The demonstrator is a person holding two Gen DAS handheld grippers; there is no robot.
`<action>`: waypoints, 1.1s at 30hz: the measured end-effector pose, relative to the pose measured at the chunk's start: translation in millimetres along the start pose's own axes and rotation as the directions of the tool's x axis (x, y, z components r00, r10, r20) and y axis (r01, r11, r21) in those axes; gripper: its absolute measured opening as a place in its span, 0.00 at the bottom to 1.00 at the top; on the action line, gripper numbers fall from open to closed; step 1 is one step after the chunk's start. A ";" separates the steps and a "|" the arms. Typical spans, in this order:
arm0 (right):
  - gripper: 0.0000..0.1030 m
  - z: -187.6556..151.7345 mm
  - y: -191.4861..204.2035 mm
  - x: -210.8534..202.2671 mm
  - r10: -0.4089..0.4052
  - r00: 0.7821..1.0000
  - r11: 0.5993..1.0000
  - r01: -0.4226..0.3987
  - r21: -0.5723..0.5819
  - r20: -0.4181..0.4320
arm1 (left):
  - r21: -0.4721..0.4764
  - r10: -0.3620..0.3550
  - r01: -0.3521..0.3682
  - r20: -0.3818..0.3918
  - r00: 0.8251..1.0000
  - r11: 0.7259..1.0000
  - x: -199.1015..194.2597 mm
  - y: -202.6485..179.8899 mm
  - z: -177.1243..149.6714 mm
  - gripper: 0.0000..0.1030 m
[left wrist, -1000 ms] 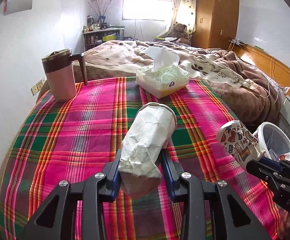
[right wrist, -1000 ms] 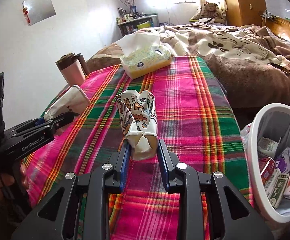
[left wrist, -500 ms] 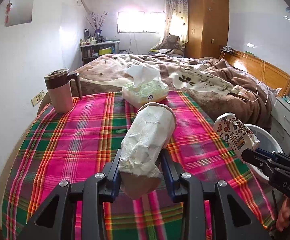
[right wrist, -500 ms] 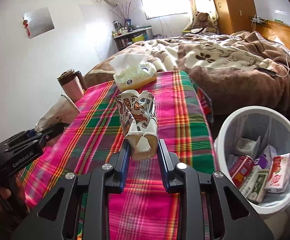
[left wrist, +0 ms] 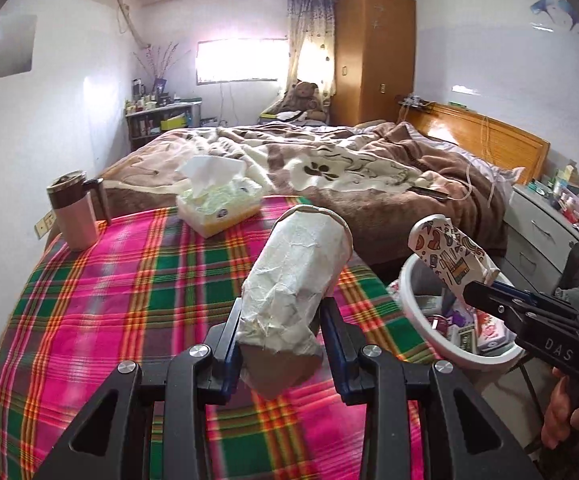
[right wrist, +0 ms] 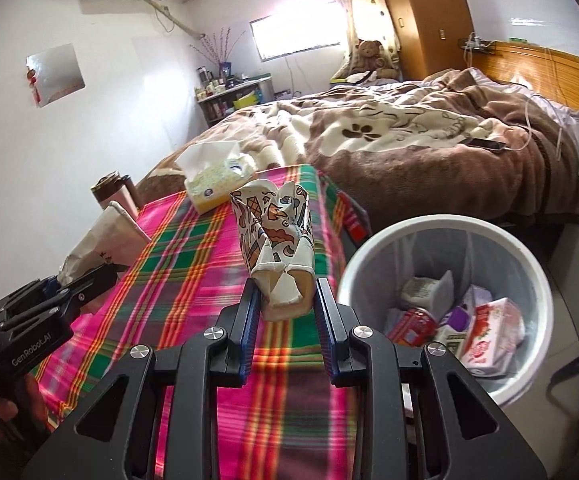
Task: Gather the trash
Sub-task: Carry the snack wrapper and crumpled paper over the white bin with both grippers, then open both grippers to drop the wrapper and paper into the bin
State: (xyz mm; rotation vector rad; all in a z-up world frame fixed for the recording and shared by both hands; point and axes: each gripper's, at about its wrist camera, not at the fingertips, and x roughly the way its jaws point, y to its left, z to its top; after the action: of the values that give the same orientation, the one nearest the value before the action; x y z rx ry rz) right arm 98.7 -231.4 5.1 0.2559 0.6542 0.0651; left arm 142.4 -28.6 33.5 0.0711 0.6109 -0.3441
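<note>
Plaid cloth (left wrist: pixel 129 300) in pink and green covers the table, which butts against a bed (left wrist: pixel 349 168) with a brown blanket. On it stand a tissue box (left wrist: pixel 217 208) and a mug (left wrist: pixel 75 216) near the far edge. Left gripper (left wrist: pixel 281 320) clamps a crumpled white paper cup (left wrist: pixel 297 272); right gripper (right wrist: pixel 285 300) clamps a patterned paper cup (right wrist: pixel 275 240). Beside the table's right edge stands a white bin (right wrist: pixel 445 232) holding cartons.
</note>
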 end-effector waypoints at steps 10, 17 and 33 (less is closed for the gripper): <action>0.27 4.4 -49.0 -22.6 -0.089 0.995 0.994 0.086 0.061 0.041 | 0.049 -0.094 0.094 0.002 0.996 0.994 4.8 -64.4 -0.7 0.36; 0.27 7.5 -74.5 -27.5 -0.148 0.987 0.985 0.143 0.093 0.054 | 0.078 -0.147 0.148 -0.010 0.989 0.986 13.8 -100.6 2.7 0.36; 0.27 4.8 -121.3 -11.9 -0.213 0.976 0.972 0.216 0.093 -0.040 | 0.110 -0.206 0.212 -0.061 0.977 0.971 52.0 -159.8 0.8 0.37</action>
State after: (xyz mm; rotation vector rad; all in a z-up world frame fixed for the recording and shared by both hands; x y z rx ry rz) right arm 89.7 -351.3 -15.2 0.2762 0.7118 -0.1707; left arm 128.7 -194.4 10.0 0.1275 0.6487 -0.5840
